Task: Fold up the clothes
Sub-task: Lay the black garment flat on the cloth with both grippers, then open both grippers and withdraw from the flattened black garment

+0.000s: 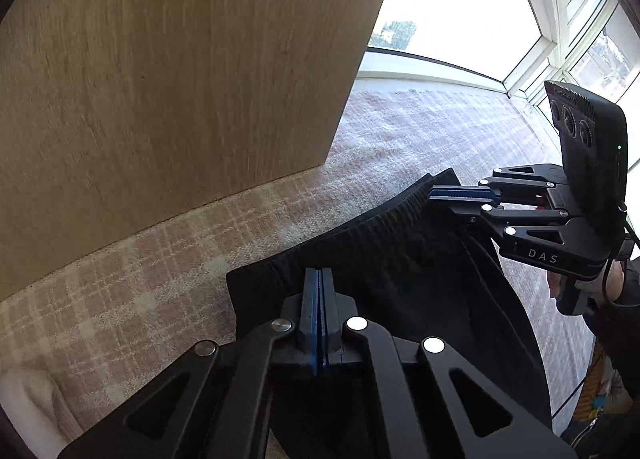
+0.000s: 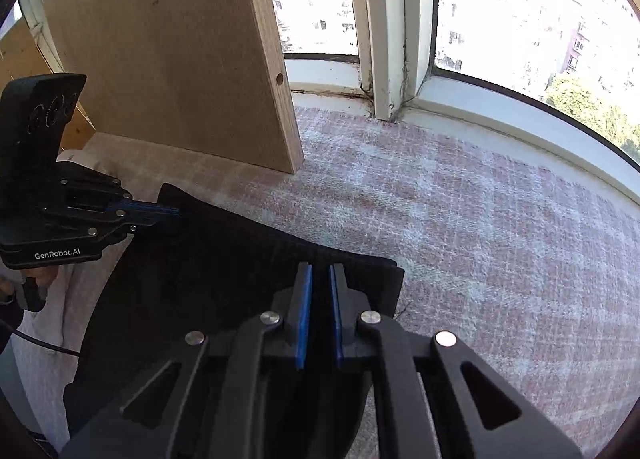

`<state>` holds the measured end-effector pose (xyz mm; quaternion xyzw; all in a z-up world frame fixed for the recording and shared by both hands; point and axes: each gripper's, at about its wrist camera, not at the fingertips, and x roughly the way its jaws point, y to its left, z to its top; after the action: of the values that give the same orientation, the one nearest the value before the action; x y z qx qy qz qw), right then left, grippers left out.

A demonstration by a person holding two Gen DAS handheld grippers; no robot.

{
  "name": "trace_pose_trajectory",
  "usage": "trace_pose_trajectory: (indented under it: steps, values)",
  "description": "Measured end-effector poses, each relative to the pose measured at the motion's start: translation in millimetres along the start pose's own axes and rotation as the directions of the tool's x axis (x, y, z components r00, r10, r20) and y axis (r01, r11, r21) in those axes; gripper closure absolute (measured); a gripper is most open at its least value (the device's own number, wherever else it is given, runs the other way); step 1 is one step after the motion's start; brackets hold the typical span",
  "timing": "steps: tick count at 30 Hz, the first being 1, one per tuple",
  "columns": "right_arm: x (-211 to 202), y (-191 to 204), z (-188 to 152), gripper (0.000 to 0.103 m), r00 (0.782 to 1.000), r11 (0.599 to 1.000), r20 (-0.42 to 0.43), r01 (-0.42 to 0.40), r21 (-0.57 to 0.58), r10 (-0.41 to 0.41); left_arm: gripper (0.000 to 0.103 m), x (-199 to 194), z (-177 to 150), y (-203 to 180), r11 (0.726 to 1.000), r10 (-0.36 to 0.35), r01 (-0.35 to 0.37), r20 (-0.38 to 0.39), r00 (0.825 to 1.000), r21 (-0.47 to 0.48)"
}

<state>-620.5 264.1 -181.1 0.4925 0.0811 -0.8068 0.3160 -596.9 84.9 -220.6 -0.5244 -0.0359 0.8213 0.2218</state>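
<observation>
A black garment with a ribbed waistband (image 1: 384,227) is held up over a pink plaid cloth surface (image 1: 160,259). My left gripper (image 1: 320,279) is shut on the garment's left waistband corner; it also shows in the right wrist view (image 2: 172,215). My right gripper (image 2: 320,279) pinches the right waistband corner of the garment (image 2: 240,259), with its blue pads a narrow gap apart on the cloth. It also shows in the left wrist view (image 1: 440,195), clamped on the waistband. The garment's lower part hangs out of sight under both grippers.
An upright wooden panel (image 1: 160,79) stands on the plaid surface at the far left; it also shows in the right wrist view (image 2: 180,59). Windows and a white sill (image 2: 480,111) bound the far side. A pale cloth (image 2: 48,299) lies at the left.
</observation>
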Motion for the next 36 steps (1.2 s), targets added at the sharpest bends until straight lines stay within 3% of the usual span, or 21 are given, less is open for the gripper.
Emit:
trace_pose_trajectory:
  steps: [1, 3, 4, 6, 7, 8, 12, 13, 16, 19, 23, 25, 27, 29, 31, 33, 36]
  values:
    - [-6, 0, 1, 0.094, 1.0, 1.0, 0.008, 0.001, 0.003, -0.001, 0.101, -5, -2, -2, 1.0, 0.011, -0.011, 0.01, 1.0, 0.008]
    - [-23, 3, -3, 0.094, 0.999, 1.0, 0.037, -0.001, -0.006, 0.001, 0.09, -16, -6, -10, 0.998, 0.04, -0.041, 0.034, 0.999, 0.04]
    - [-31, 6, -7, 0.094, 0.999, 1.0, 0.037, -0.003, -0.013, 0.003, 0.082, -22, -9, -14, 0.998, 0.021, -0.023, 0.045, 0.999, 0.052]
    - [-39, 14, -17, 0.094, 1.0, 0.999, 0.017, -0.017, -0.037, 0.018, 0.079, -32, -15, -25, 0.995, -0.055, 0.05, 0.057, 0.997, 0.081]
    - [-36, 19, -22, 0.094, 1.0, 0.998, -0.004, -0.017, -0.056, 0.016, 0.071, -34, -19, -32, 0.99, -0.101, 0.095, 0.054, 0.993, 0.102]
    - [-32, 23, -28, 0.094, 1.0, 0.997, -0.026, -0.016, -0.075, 0.014, 0.065, -28, -23, -35, 0.99, -0.087, 0.084, 0.026, 0.996, 0.117]
    - [-12, 25, -37, 0.094, 0.994, 0.995, -0.088, 0.052, -0.084, -0.059, 0.069, -12, -36, -22, 0.994, 0.078, -0.072, -0.07, 0.994, 0.08]
    - [-16, 23, -37, 0.094, 0.994, 0.996, -0.084, 0.059, -0.065, -0.064, 0.069, -24, -39, -19, 0.995, 0.078, -0.075, -0.051, 0.996, 0.058]
    - [-54, 30, -44, 0.092, 0.999, 0.998, -0.019, 0.034, -0.044, -0.035, 0.066, -83, -59, -18, 0.999, 0.034, -0.034, 0.033, 0.999, 0.02]
    - [-99, 46, -69, 0.092, 0.999, 0.997, 0.021, 0.026, -0.066, -0.025, 0.066, -135, -97, -35, 1.0, -0.019, 0.018, 0.051, 0.999, 0.024]
    - [-146, 64, -119, 0.064, 1.0, 0.999, 0.024, 0.002, -0.047, -0.001, 0.056, -177, -160, -59, 0.992, -0.126, 0.126, 0.038, 0.991, -0.004]
    - [-162, 70, -148, 0.062, 0.999, 1.0, 0.031, -0.013, -0.01, 0.013, 0.056, -175, -189, -70, 0.98, -0.194, 0.195, 0.015, 0.981, -0.047]
    - [-169, 78, -177, 0.062, 1.0, 1.0, 0.021, -0.004, 0.016, 0.003, 0.056, -164, -209, -79, 0.975, -0.215, 0.215, 0.006, 0.977, -0.059]
    - [-171, 85, -202, 0.062, 1.0, 0.999, 0.007, 0.024, 0.028, -0.024, 0.056, -152, -224, -84, 0.973, -0.218, 0.217, 0.005, 0.976, -0.079]
    - [-171, 90, -225, 0.062, 0.999, 0.998, -0.009, 0.047, 0.043, -0.047, 0.057, -138, -233, -89, 0.988, -0.141, 0.14, -0.014, 0.99, -0.061]
    - [-170, 91, -241, 0.062, 0.999, 0.996, -0.031, 0.018, 0.089, -0.015, 0.059, -125, -241, -94, 0.996, -0.076, 0.075, -0.042, 0.996, -0.038]
    - [-175, 96, -264, 0.062, 0.999, 0.993, -0.048, 0.0, 0.116, 0.006, 0.059, -126, -259, -107, 0.989, -0.149, 0.147, -0.064, 0.987, -0.028]
